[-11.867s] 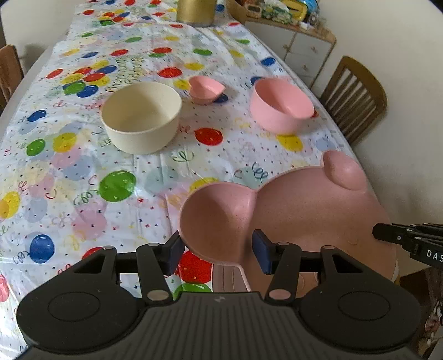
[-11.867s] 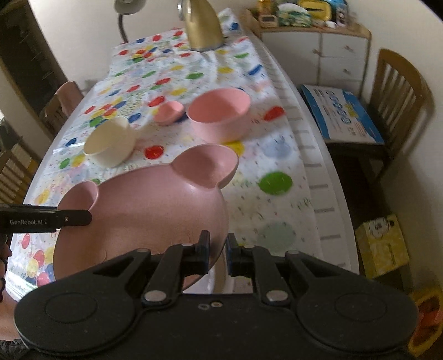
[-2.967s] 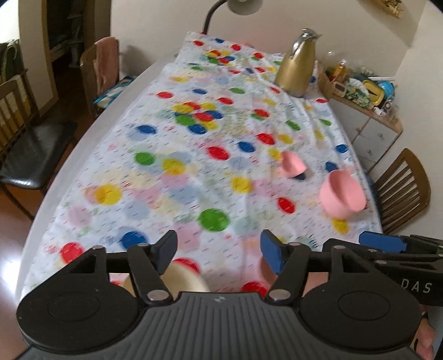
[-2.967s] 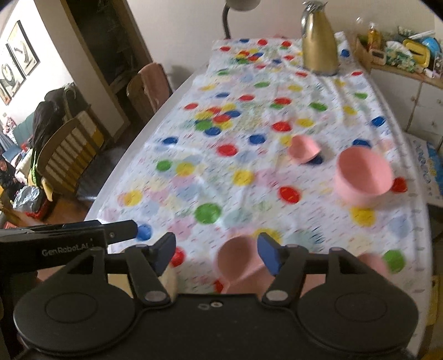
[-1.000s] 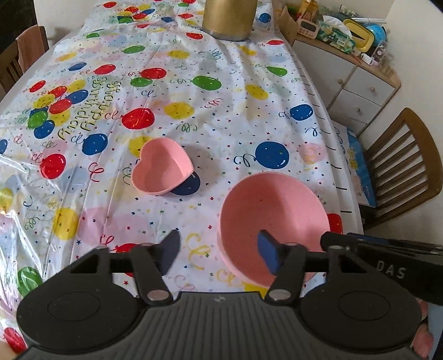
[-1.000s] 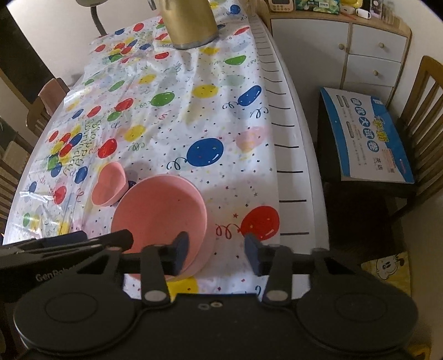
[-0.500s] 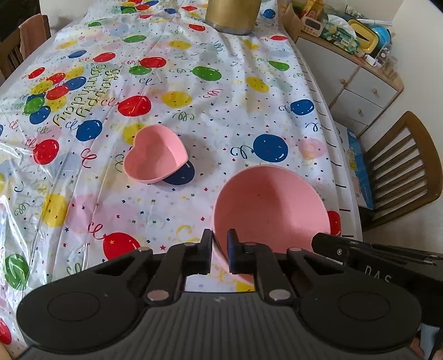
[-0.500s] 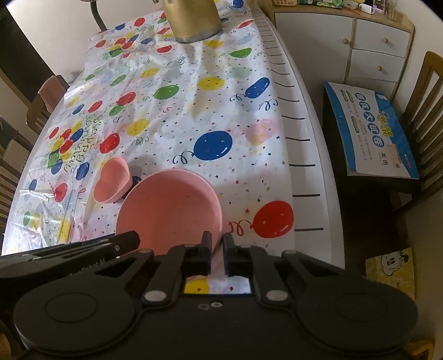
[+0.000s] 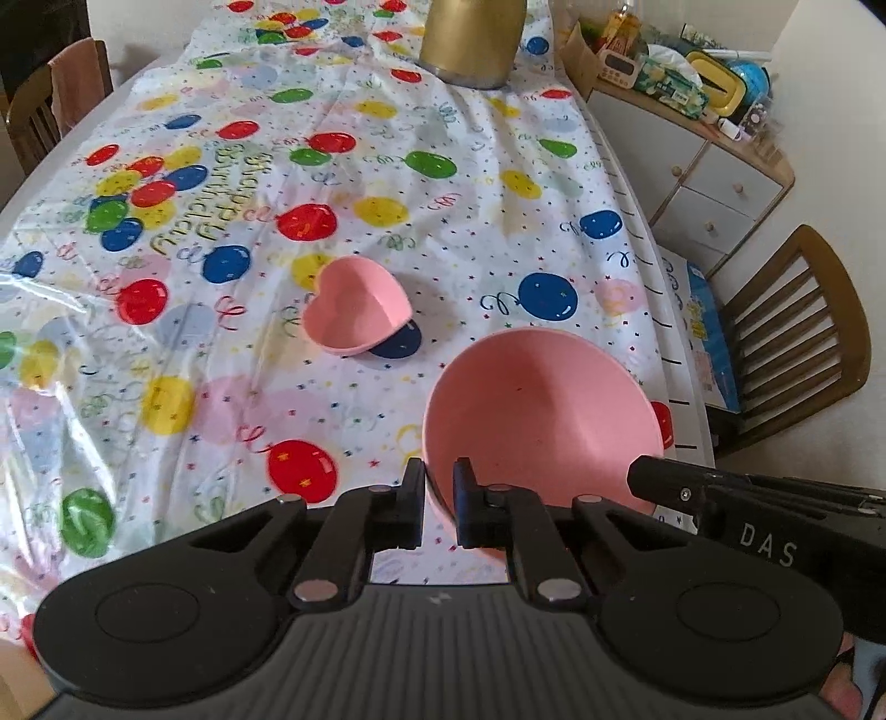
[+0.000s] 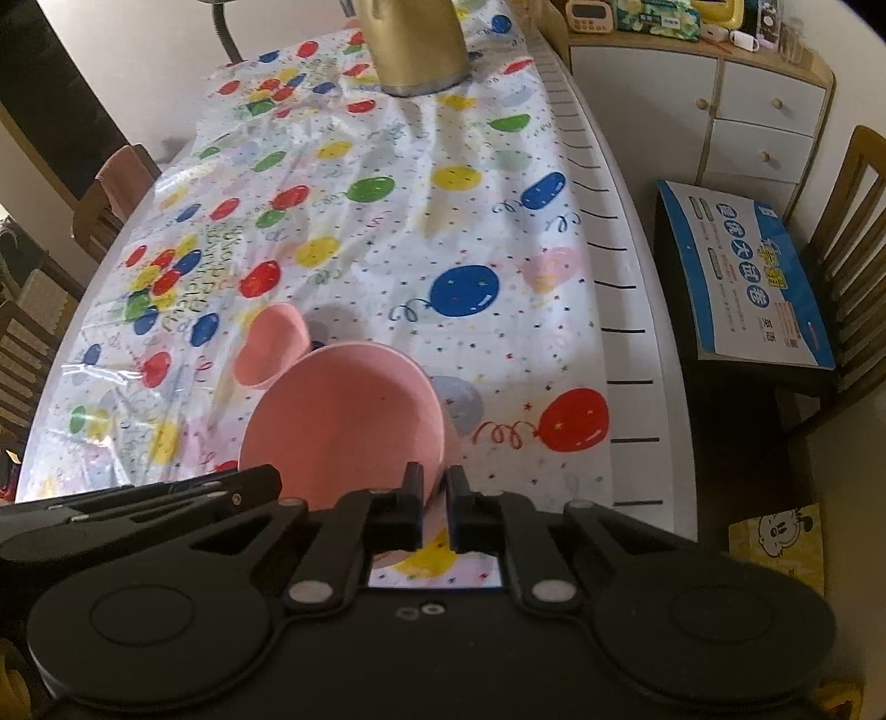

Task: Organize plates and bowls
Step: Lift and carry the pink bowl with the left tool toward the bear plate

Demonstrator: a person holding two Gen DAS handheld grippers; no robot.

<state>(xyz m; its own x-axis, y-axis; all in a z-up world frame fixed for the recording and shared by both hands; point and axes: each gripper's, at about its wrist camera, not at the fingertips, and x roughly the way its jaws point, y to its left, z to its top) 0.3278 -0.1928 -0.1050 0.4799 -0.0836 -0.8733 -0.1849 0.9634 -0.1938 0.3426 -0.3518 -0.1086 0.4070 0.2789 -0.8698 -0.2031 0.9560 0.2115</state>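
A round pink bowl (image 9: pixel 540 410) is held tilted above the balloon tablecloth. My left gripper (image 9: pixel 440 487) is shut on its near left rim. My right gripper (image 10: pixel 436 490) is shut on its near right rim; the bowl also shows in the right wrist view (image 10: pixel 343 421). A small pink heart-shaped bowl (image 9: pixel 357 311) sits on the cloth beyond it to the left, and shows in the right wrist view (image 10: pixel 271 346) just behind the round bowl.
A gold kettle (image 9: pixel 470 39) stands at the far end of the table. A white drawer cabinet (image 10: pixel 720 94) and wooden chairs (image 9: pixel 797 338) stand to the right. A blue box (image 10: pixel 742 271) lies on a dark stool beside the table edge.
Both grippers have closed on the pink bowl's rim since one second ago, and the bowl has lifted and tilted off the cloth.
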